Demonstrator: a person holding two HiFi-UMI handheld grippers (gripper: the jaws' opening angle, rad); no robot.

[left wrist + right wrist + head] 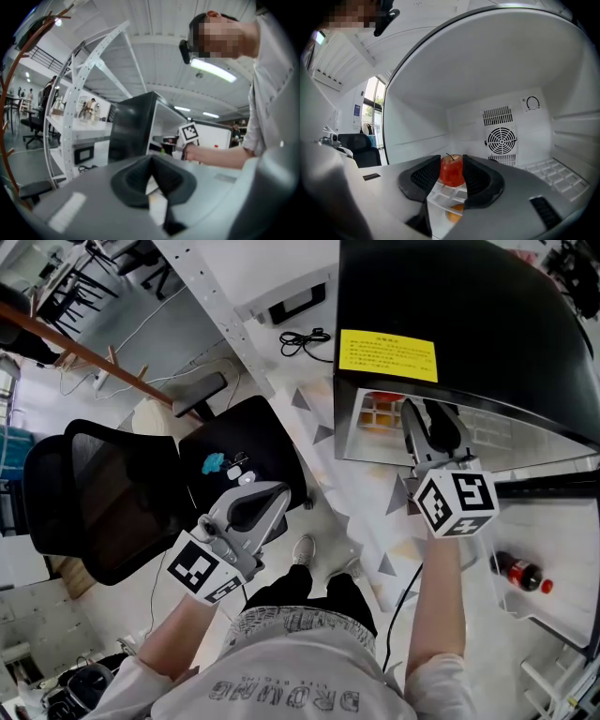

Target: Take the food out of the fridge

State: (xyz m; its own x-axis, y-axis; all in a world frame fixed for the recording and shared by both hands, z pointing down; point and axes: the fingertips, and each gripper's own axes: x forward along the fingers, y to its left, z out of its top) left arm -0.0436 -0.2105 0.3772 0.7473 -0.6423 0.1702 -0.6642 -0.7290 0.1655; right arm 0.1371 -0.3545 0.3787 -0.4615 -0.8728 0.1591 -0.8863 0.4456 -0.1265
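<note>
Right now the right gripper [452, 161] is inside the fridge [441, 296], jaws clenched side-on round the red apple [451, 174] at the white shelf [445, 194], likely for a straight pull-out. An orange [453, 215] sits below. The left gripper [151, 161], pinched on nothing, hangs left, clear of the opening.

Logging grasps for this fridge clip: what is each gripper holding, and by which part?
The right gripper clamps the red apple by its two sides; the left gripper is shut on nothing.
</note>
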